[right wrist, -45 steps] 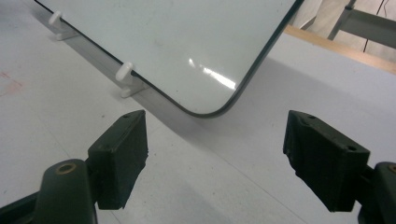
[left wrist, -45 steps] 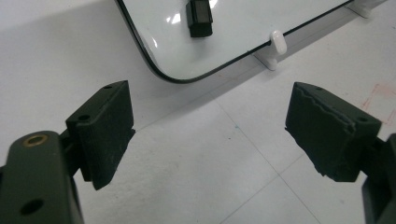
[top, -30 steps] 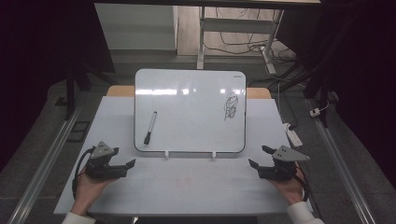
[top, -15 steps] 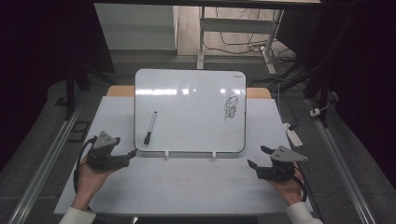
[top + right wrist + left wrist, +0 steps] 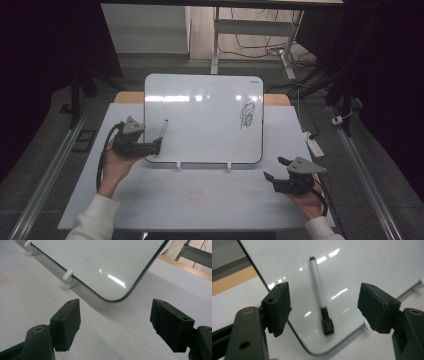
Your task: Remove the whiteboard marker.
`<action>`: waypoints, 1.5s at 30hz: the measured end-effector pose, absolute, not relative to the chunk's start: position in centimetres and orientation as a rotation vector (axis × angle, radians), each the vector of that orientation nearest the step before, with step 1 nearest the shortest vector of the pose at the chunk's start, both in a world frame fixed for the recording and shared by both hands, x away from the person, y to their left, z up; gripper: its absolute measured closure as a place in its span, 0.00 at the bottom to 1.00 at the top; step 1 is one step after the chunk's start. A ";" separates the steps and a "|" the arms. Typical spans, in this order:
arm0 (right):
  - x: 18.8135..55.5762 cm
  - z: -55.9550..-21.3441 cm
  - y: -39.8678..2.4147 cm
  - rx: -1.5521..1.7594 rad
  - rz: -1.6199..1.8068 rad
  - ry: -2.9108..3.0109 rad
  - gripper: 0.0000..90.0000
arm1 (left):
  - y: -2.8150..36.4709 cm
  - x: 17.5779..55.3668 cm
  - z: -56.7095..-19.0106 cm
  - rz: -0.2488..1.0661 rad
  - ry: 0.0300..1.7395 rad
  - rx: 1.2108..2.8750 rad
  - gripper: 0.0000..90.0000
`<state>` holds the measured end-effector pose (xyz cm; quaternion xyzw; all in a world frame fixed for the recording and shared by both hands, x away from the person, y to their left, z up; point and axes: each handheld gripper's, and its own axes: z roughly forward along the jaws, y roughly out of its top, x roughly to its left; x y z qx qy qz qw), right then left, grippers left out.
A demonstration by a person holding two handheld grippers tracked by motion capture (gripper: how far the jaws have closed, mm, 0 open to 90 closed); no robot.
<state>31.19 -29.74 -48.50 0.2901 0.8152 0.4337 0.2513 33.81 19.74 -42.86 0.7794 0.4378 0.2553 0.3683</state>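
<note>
Left claw [image 5: 157, 145] moved from desk [image 5: 200, 200] edge up to whiteboard [image 5: 210, 115] corner; jaws just been closing, not yet gripping. Marker [image 5: 322, 302] lies on board between jaws, just ahead, untouched. Pickup looks imminent. Right claw [image 5: 272, 170] released, idle, marker well apart.

White worktop [image 5: 200, 200], with a wooden edge showing behind it. Power strip [image 5: 314, 145] just off the worktop's right side. Metal floor rails [image 5: 45, 180] along both sides. Desk frame [image 5: 216, 37] with loose cables [image 5: 260, 47] on the floor beyond.
</note>
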 end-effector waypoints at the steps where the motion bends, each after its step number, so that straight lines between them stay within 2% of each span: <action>1: 31.2 -48.5 -29.8 0.792 1.180 2.217 0.27 | 19.7 33.8 -42.9 0.655 1.124 2.001 0.33; 7: 31.1 -48.5 -29.7 0.795 1.165 2.218 0.27 | 18.1 35.8 -43.3 0.713 1.130 2.028 0.40; 11: 31.2 -48.7 -29.7 0.793 1.156 2.223 0.27 | 17.3 37.0 -44.1 0.752 1.147 2.048 0.49; 25: 31.2 -48.9 -29.5 0.774 1.116 2.239 0.27 | 16.0 37.6 -45.2 0.883 1.141 2.093 0.74; 33: 31.2 -49.0 -29.4 0.773 1.098 2.241 0.27 | 15.7 37.7 -45.5 0.886 1.146 2.100 0.83; 39: 31.2 -49.1 -29.3 0.770 1.083 2.245 0.27 | 15.3 37.7 -45.7 0.822 1.134 2.071 0.90; 45: 31.3 -49.2 -29.3 0.767 1.070 2.249 0.27 | 15.6 37.7 -45.7 0.793 1.137 2.048 0.91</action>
